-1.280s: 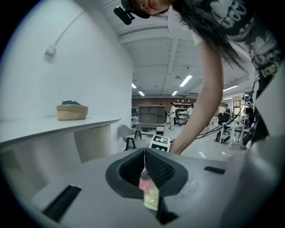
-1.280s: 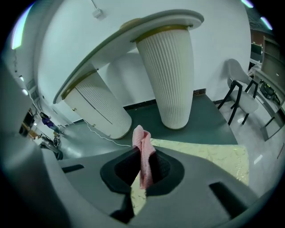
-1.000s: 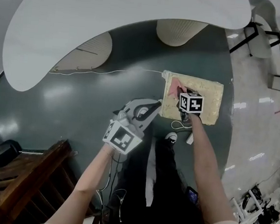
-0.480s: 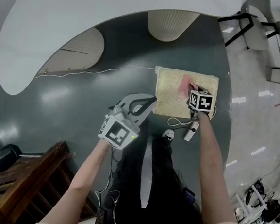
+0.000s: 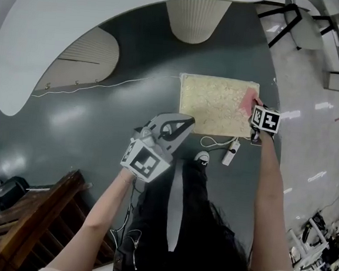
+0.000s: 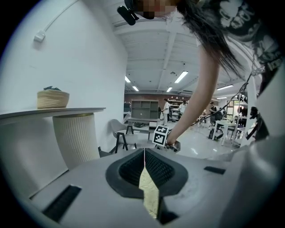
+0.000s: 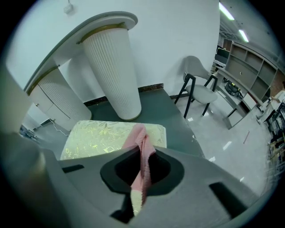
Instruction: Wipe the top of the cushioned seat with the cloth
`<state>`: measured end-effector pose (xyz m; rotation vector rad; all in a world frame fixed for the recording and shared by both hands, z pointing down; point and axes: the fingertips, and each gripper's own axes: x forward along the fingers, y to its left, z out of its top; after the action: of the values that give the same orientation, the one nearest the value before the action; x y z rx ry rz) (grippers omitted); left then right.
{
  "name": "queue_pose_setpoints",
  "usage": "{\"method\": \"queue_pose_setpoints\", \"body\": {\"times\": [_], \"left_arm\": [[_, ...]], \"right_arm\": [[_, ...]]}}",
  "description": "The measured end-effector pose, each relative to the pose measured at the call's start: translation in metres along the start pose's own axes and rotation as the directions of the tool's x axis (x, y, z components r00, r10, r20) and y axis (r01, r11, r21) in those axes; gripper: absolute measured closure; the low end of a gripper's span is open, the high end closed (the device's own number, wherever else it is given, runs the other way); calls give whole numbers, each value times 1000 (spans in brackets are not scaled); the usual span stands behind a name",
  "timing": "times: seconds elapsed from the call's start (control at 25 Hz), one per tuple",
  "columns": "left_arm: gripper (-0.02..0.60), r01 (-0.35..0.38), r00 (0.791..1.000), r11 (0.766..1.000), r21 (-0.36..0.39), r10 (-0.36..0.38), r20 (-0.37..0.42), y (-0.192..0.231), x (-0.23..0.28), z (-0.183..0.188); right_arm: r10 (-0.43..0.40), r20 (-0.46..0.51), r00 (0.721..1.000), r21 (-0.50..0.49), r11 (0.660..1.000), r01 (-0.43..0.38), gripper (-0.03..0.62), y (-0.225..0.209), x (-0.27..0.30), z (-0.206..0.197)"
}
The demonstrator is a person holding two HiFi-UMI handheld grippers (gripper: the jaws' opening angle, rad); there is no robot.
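The cushioned seat (image 5: 214, 105) is a pale yellow, leaf-patterned square pad on the dark green floor. My right gripper (image 5: 253, 105) is shut on a pink cloth (image 5: 247, 101) at the seat's right edge. In the right gripper view the cloth (image 7: 141, 144) runs out between the jaws of the right gripper (image 7: 139, 180) onto the seat (image 7: 100, 139). My left gripper (image 5: 187, 122) hovers off the seat's near left corner, jaws together with nothing between them. The left gripper view shows that gripper (image 6: 145, 178) shut, with a sliver of yellow cushion through the slit.
A white curved counter (image 5: 80, 12) stands on ribbed pedestals (image 5: 194, 19) beyond the seat. A thin white cable (image 5: 103, 85) crosses the floor, and a small white device (image 5: 230, 153) on a cord lies by the seat's near edge. A chair (image 7: 201, 91) stands at right, dark wooden furniture (image 5: 26, 220) at lower left.
My right gripper has dragged the pink cloth across the seat from its left part to its right edge. The left gripper has stayed about where it was.
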<state>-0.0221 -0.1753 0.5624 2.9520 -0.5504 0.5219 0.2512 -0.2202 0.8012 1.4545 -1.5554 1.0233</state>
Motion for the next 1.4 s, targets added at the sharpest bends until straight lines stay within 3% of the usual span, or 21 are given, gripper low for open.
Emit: {"method": "queue_pose_setpoints", "body": {"times": [0.24, 0.36, 0.6, 0.92, 1.16, 1.4], "left_arm": [[575, 27, 1000, 1000, 12, -27, -7, -14, 13, 2], [575, 25, 1000, 1000, 20, -25, -6, -14, 14, 7], [575, -21, 1000, 1000, 20, 21, 3, -2, 2, 14], [575, -83, 997, 997, 1, 83, -5, 15, -30, 3], [575, -104, 994, 994, -18, 103, -21, 23, -50, -15], [575, -112, 993, 993, -30, 111, -33, 30, -57, -27]], "right_arm": [[-31, -4, 1000, 10, 999, 31, 586, -28, -10, -9], [2, 29, 1000, 20, 1000, -3, 586, -21, -18, -5], [219, 119, 968, -67, 975, -212, 586, 63, -41, 20], [449, 71, 891, -187, 883, -430, 586, 216, -31, 17], [496, 10, 868, -184, 854, -486, 586, 281, -6, -5], [471, -37, 881, -161, 868, -470, 588, 290, 16, -24]]}}
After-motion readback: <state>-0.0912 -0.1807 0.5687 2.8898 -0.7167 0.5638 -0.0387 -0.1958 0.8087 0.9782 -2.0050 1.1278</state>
